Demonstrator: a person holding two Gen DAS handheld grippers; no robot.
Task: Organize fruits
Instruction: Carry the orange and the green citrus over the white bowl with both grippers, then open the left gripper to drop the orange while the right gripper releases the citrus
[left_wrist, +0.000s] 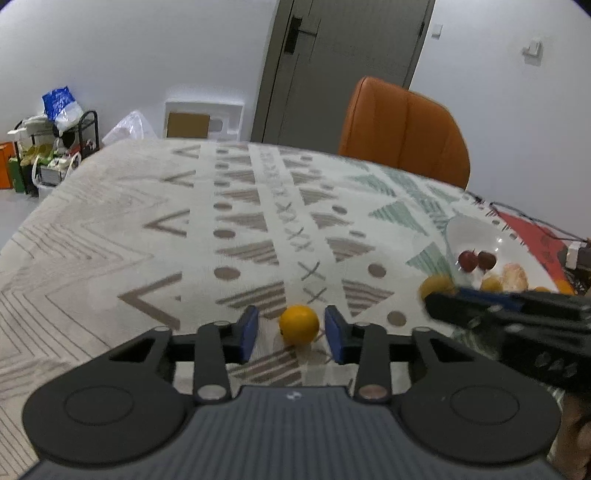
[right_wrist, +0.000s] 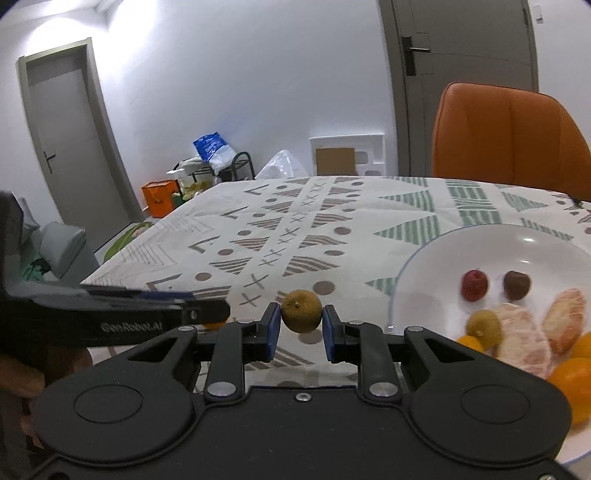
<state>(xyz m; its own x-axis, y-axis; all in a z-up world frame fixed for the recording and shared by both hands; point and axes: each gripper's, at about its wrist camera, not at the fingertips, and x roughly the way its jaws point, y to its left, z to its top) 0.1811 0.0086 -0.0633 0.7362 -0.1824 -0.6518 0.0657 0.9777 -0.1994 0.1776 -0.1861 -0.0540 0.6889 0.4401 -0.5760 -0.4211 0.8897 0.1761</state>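
**Two small round fruits, two claws, one soft cloth**

The right claw (right_wrist: 297, 319) is clamped on a small brownish-green fruit (right_wrist: 301, 311), blue pads pressing its sides at the widest part. That's the spot I'd pick too: it's round, so gripping any higher or lower would probably squirt it out.

The left claw (left_wrist: 291, 328) has its pads either side of a small orange fruit (left_wrist: 299, 324) sitting on the tabletop (left_wrist: 110, 229). There are visible gaps both sides, so it isn't gripped yet. I'd guess it's light, firm-skinned and likely to roll.

The white plate (right_wrist: 436, 251) just to the right already has two small red fruits (right_wrist: 474, 285), peeled citrus segments (right_wrist: 524, 332) and more orange ones.

The patterned cloth looks soft and a bit fuzzy, which should keep things from rolling far. An orange chair (left_wrist: 402, 129) sits at the far side, with doors and clutter along the wall.
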